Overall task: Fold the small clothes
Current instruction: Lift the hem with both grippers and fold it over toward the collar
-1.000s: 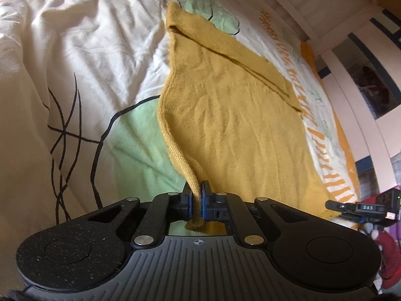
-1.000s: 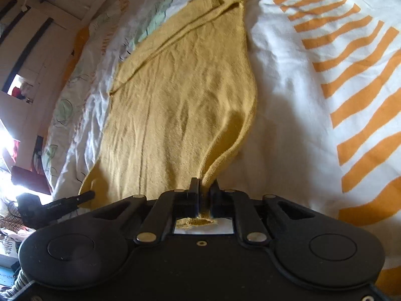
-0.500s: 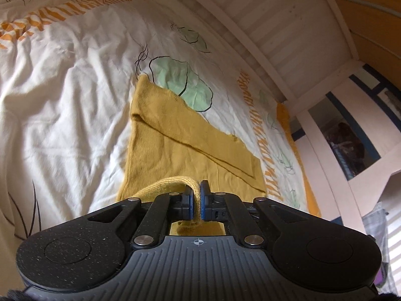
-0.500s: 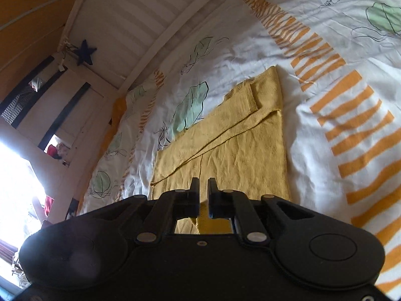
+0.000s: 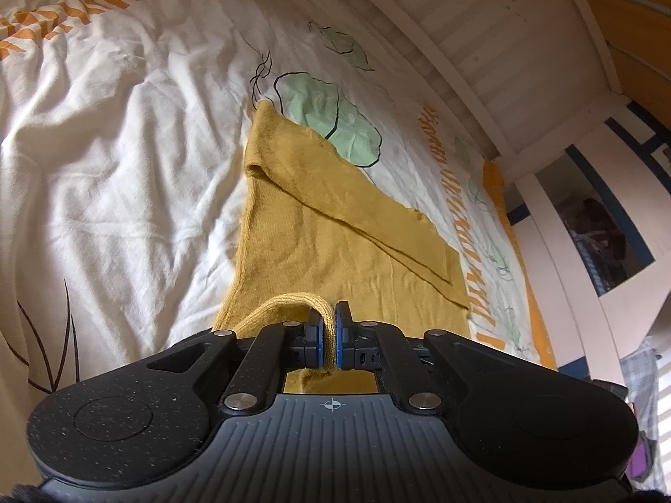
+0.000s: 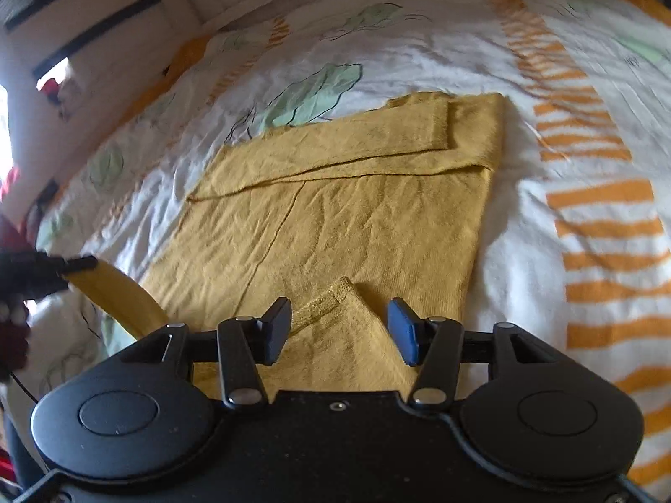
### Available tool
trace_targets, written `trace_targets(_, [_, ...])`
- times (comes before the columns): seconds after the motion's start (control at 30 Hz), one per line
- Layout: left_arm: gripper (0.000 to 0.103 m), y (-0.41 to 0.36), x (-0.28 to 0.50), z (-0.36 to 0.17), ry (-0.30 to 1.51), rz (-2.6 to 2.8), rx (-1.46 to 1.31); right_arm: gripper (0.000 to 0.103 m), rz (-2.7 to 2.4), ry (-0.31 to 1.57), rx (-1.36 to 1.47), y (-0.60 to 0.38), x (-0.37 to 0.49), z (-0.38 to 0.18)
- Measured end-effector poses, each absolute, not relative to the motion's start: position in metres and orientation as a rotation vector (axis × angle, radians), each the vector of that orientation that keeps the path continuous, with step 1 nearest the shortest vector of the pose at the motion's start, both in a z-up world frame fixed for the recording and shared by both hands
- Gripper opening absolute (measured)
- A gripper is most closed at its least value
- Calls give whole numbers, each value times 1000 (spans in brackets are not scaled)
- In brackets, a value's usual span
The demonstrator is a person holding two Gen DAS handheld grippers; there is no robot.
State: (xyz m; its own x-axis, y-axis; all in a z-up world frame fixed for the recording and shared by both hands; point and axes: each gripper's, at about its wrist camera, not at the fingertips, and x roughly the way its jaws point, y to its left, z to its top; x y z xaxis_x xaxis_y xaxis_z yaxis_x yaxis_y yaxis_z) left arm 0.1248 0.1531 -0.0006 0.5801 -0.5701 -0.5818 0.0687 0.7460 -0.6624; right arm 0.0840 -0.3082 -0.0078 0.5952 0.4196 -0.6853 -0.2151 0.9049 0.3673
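My left gripper (image 5: 328, 335) stayed clenched on a hem of the mustard garment (image 6: 344, 213), which lay on the patterned bedsheet (image 6: 545, 251). My right gripper (image 6: 339, 331) was opening, its pads clear of the folded-over corner between them.

A mustard-yellow knitted garment (image 6: 335, 209) lay flat on a bed under a white duvet cover with orange stripes and green leaf prints (image 6: 545, 251). The right gripper (image 6: 339, 327) was opening, its black fingers (image 6: 276, 327) apart, clear of the folded-over hem corner (image 6: 335, 318) between them.
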Motion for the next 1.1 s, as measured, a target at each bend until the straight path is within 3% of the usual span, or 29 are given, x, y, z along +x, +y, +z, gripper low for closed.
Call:
trace_targets(0.23, [4,155,127,-7,896,-390,-639,59,496,885,107,-283,109,-36])
trace_targets(0.3, [4,156,128,-9,900,-390,-644,44,514,901,112,-282,109,-39])
trace_targets(0.33, [4,156,129,-10,902,-389,-647,8,522,903,97,-281,107,-39])
trace_targets(0.77, [4,152,191,27,789,-403,-681,8,287,573,295,-345,135,37])
trace_targets(1.1, [4,128,297,15,772,-345,-661,8,101,543,347,-376,226,3])
